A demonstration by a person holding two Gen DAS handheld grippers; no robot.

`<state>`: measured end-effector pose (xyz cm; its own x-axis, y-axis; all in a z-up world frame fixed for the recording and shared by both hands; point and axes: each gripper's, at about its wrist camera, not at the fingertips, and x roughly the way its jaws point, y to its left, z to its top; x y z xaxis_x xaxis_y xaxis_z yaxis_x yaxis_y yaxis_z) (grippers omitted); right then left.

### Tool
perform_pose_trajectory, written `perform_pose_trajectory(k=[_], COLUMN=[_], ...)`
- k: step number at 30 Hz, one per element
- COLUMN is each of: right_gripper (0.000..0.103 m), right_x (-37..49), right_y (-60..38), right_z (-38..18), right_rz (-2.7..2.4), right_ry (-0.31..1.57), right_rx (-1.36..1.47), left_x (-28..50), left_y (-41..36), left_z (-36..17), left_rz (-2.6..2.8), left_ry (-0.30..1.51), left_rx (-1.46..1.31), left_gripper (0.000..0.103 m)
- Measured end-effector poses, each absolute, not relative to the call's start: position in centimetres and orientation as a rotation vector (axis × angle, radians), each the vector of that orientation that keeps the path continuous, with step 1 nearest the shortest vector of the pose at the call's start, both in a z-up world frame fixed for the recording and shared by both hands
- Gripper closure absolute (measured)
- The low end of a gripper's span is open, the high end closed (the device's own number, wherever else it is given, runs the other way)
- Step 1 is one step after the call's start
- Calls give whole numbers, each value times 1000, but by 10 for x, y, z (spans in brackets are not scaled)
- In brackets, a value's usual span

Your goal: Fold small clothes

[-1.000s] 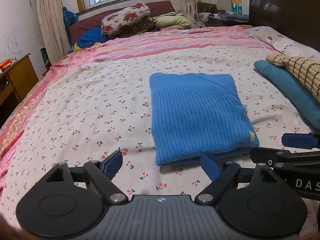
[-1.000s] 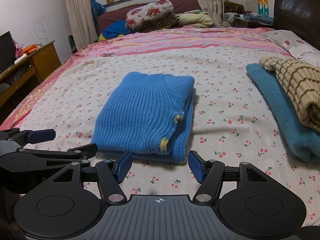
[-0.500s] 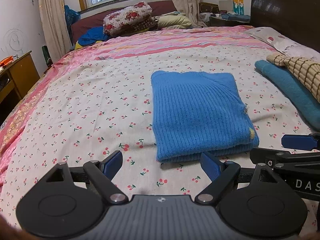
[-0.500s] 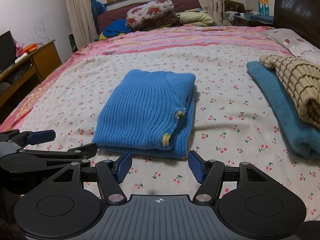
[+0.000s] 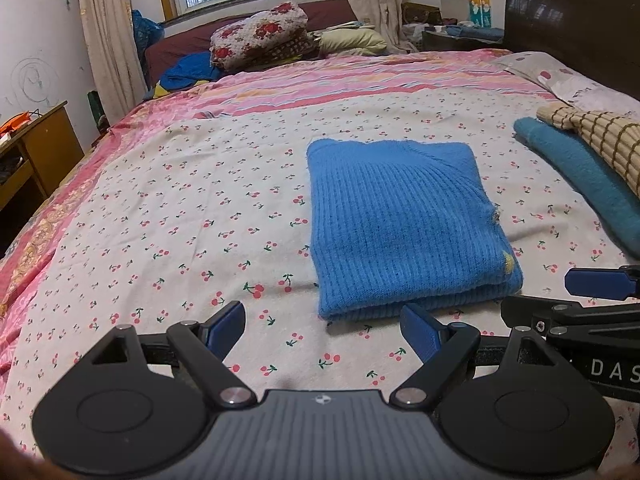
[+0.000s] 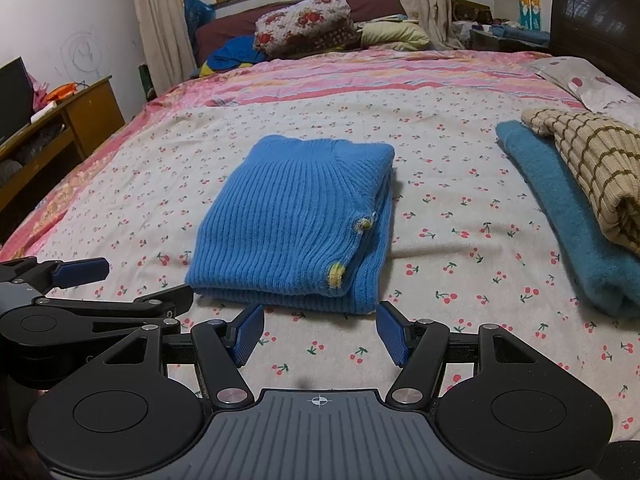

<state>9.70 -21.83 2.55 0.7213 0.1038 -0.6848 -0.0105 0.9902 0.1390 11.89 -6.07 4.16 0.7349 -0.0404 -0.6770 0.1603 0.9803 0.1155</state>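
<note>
Partly cut off at right, teal towel [image 6: 568, 216]; both grippers' fingers [image 5: 226, 326] [image 6: 250, 332] apart, empty, before folded blue sweater [image 6: 296, 224].

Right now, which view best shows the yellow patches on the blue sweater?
Right wrist view: the blue sweater shows both yellow patches on its open edge. Left wrist view catches them only edge-on.

Folded blue sweater [image 6: 296, 220] lies ahead of the empty, parted right gripper [image 6: 320, 334].

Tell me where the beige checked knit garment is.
The beige checked knit garment lies at the right edge of both views, on a teal folded blanket, right of the folded blue ribbed sweater.
</note>
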Motion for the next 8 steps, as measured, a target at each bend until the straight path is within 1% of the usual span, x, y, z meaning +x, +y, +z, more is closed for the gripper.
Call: perform_pose_trajectory(k=[8], right_gripper=[41], right_x=[97], right_y=[-218], right_z=[25], right_rz=[63], right_ry=[764], right_rx=[128], left_x=[119], left_y=[-59], left_z=[41], left_rz=[-111], left_ry=[741], left_rx=[168], left_gripper=[13])
